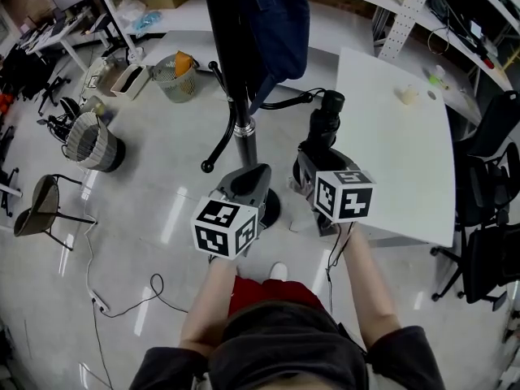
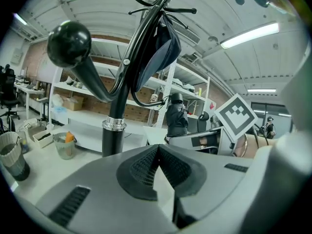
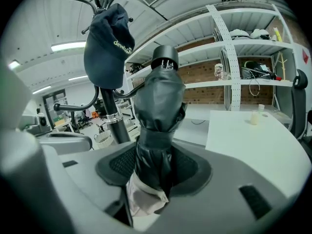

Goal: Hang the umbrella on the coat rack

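Note:
A folded black umbrella (image 1: 323, 124) stands upright in my right gripper (image 1: 313, 159), which is shut on its lower part; in the right gripper view the umbrella (image 3: 158, 106) rises from between the pads of that gripper (image 3: 153, 172). The black coat rack (image 1: 244, 132) stands just left of it, with a dark blue garment (image 1: 260, 23) hanging from its top. My left gripper (image 1: 250, 179) is shut on nothing, close in front of the rack's pole (image 2: 113, 130). A ball-tipped hook (image 2: 69, 44) curves out above the left gripper (image 2: 157, 162), and the umbrella (image 2: 176, 116) shows to the right.
A white table (image 1: 398, 136) with a small cup (image 1: 406, 94) stands to the right. Black office chairs (image 1: 487, 218) lie beyond it. A wire basket (image 1: 176, 78), a round bin (image 1: 91, 140), a chair (image 1: 45, 205) and floor cables (image 1: 122, 299) are to the left.

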Motion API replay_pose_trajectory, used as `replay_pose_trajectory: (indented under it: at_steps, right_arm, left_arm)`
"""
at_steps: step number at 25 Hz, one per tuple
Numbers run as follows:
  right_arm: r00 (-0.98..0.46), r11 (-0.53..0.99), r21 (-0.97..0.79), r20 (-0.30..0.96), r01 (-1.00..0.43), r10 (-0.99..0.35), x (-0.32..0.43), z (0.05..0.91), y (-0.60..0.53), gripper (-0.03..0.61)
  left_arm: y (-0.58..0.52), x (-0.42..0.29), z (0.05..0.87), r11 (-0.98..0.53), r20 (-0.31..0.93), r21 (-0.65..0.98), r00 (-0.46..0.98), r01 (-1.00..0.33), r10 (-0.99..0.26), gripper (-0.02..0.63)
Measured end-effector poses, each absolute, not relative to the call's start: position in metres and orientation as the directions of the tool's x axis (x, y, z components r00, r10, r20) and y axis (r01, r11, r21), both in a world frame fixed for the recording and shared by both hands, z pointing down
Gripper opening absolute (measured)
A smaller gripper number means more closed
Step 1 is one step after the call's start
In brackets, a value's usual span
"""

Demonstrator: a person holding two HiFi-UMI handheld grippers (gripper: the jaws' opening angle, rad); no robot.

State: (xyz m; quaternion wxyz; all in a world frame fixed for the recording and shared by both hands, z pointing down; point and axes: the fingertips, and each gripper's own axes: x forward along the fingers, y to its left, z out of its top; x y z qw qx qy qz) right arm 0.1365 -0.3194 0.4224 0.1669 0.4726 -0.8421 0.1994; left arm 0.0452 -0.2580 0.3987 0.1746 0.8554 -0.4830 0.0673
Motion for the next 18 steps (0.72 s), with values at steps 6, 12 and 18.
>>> replay_pose_trajectory:
  at_steps: [6, 12, 18]
  right_arm:
    - [-0.496, 0.470, -0.182, 0.472, -0.864, -0.729, 0.134, 0.424, -0.312, 0.204]
    - [-0.497, 0.473, -0.178, 0.470, -0.863, -0.729, 0.132, 0.422, -0.304, 0.204]
    - [-0.501, 0.487, -0.167, 0.482, -0.858, -0.718, 0.124, 0.425, -0.297, 0.204]
  left_arm:
    - [-0.254, 0.042, 0.401, -0.473, 0.285, 0.240, 0.528, -0.847, -0.800, 0.011]
    - [-0.254, 0.041, 0.401, -0.477, 0.278, 0.245, 0.533, -0.844, -0.800, 0.011]
    - [-0.256, 0.039, 0.399, -0.480, 0.273, 0.246, 0.535, -0.842, -0.799, 0.011]
